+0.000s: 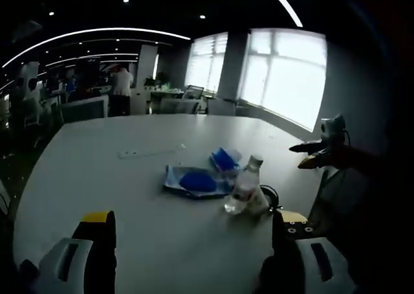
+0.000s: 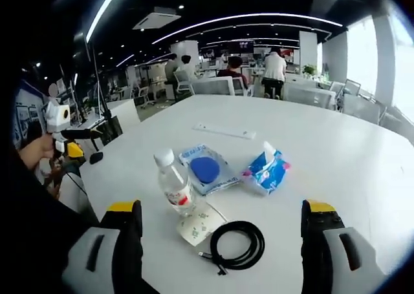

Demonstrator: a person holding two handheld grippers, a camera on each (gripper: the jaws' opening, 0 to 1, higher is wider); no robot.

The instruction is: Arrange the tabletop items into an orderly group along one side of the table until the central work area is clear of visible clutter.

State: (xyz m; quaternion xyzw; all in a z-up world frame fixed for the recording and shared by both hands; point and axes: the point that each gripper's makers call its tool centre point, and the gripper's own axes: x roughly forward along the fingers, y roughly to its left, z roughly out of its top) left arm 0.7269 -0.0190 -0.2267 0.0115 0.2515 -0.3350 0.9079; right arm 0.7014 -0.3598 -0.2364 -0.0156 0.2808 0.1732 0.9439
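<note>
On the white table [image 2: 336, 158] stands a clear water bottle [image 2: 175, 185] with a white cap. Behind it lies a flat packet with a blue disc [image 2: 207, 168], and to its right a blue tissue pack [image 2: 266, 169]. A coiled black cable [image 2: 237, 243] and a small white card [image 2: 198, 225] lie nearest me. In the left gripper view the bottle [image 1: 243, 187], the packet [image 1: 196, 181] and the tissue pack [image 1: 225, 158] sit mid-table. My left gripper [image 1: 193, 232] is open and empty, short of them. My right gripper [image 2: 222, 226] is open over the cable. The right gripper [image 1: 317, 155] enters the left gripper view at the right edge.
A long white strip [image 2: 224, 131] lies farther back on the table [image 1: 103, 171]. Office chairs [image 2: 213, 85] and desks ring the far side, with people [image 2: 274, 68] standing and sitting there. Bright windows [image 1: 284, 74] line one wall. A person's hand [image 2: 35, 150] holds the other gripper at the table's edge.
</note>
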